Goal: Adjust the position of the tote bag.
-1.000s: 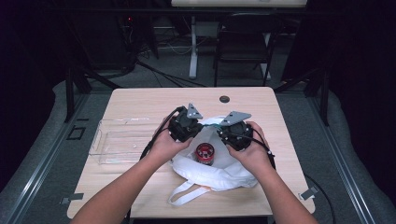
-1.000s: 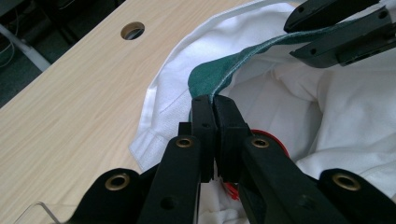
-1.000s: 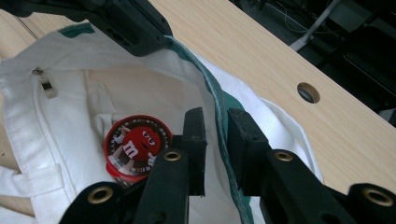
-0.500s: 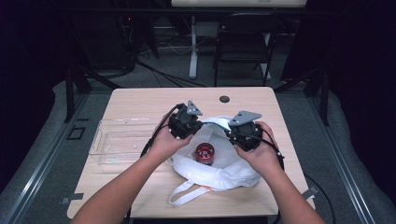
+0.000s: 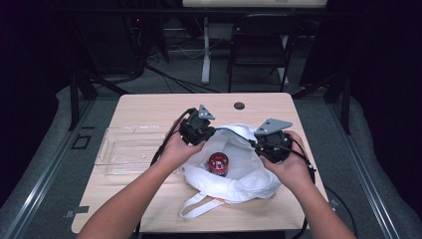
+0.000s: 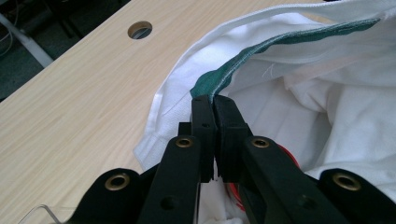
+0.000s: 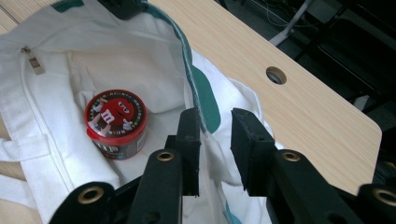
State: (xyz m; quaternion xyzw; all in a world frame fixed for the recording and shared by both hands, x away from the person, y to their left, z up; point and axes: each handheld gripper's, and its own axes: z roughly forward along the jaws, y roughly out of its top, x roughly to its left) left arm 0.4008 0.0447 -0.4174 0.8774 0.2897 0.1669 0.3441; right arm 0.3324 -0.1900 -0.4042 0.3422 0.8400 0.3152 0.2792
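A white cloth bag (image 5: 239, 174) with a green-edged rim lies open on the wooden table (image 5: 149, 107). Inside it stands a red candy tub (image 5: 218, 164), seen from above in the right gripper view (image 7: 116, 121). My left gripper (image 5: 211, 134) is shut on the bag's green rim (image 6: 261, 51) at the left side of the mouth, the pads (image 6: 203, 116) pinching the hem. My right gripper (image 7: 215, 116) is at the right side of the mouth (image 5: 256, 142). Its jaws have just been opening. The rim hangs between them beside one jaw, unpressed.
A clear plastic tray (image 5: 127, 149) sits on the table left of the bag. A round cable hole (image 5: 239, 105) lies near the far edge. The bag's white handles (image 5: 199, 204) trail toward the front edge. A chair (image 5: 259, 55) stands behind the table.
My right gripper has moved to the right, away from the tub, and its jaws have parted. The bag's mouth has widened. My left gripper has stayed in place on the rim.
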